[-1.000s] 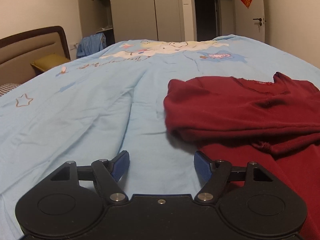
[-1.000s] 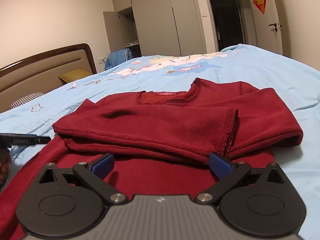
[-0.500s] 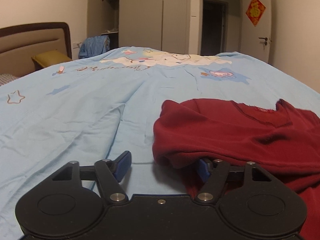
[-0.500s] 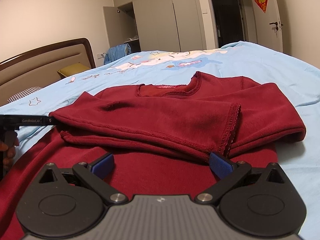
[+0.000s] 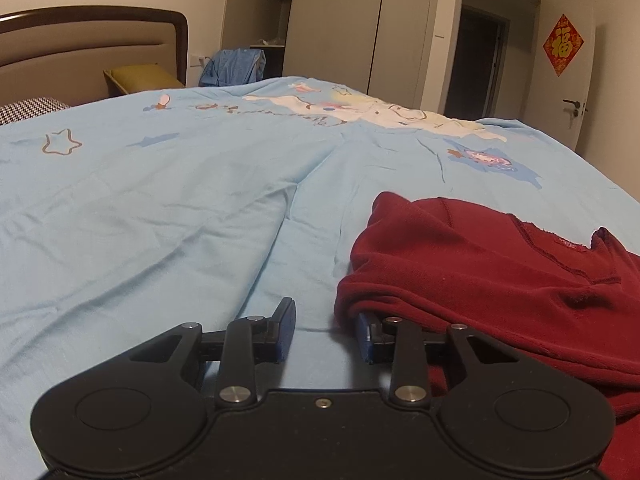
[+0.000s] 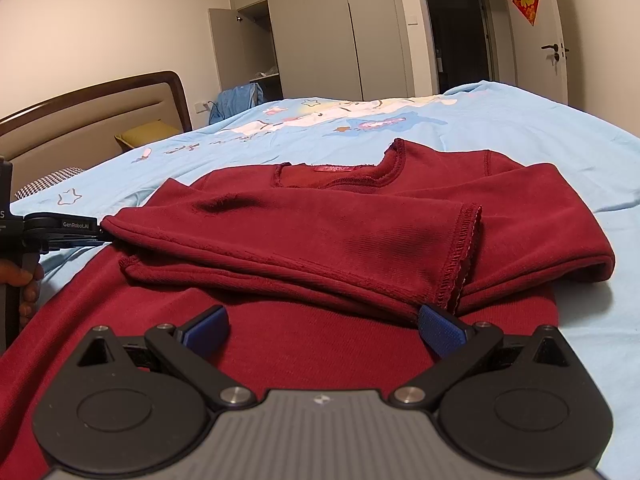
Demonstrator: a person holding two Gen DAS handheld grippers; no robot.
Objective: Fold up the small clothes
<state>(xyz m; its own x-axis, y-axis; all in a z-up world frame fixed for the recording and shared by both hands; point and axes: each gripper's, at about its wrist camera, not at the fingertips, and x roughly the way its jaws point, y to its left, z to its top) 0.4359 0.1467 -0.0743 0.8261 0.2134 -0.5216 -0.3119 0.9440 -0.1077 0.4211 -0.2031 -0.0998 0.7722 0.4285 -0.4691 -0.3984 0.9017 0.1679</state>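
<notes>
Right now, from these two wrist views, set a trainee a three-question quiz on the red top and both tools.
1. True or false: both sleeves of the red top are folded across its chest.
2. Which part of the left tool is tucked under the top's folded edge? A) its right finger B) its left finger C) neither
3. Fill in: the right tool is ____, with nothing between its fingers.

Key: 1 true; 2 A; 3 open
</notes>
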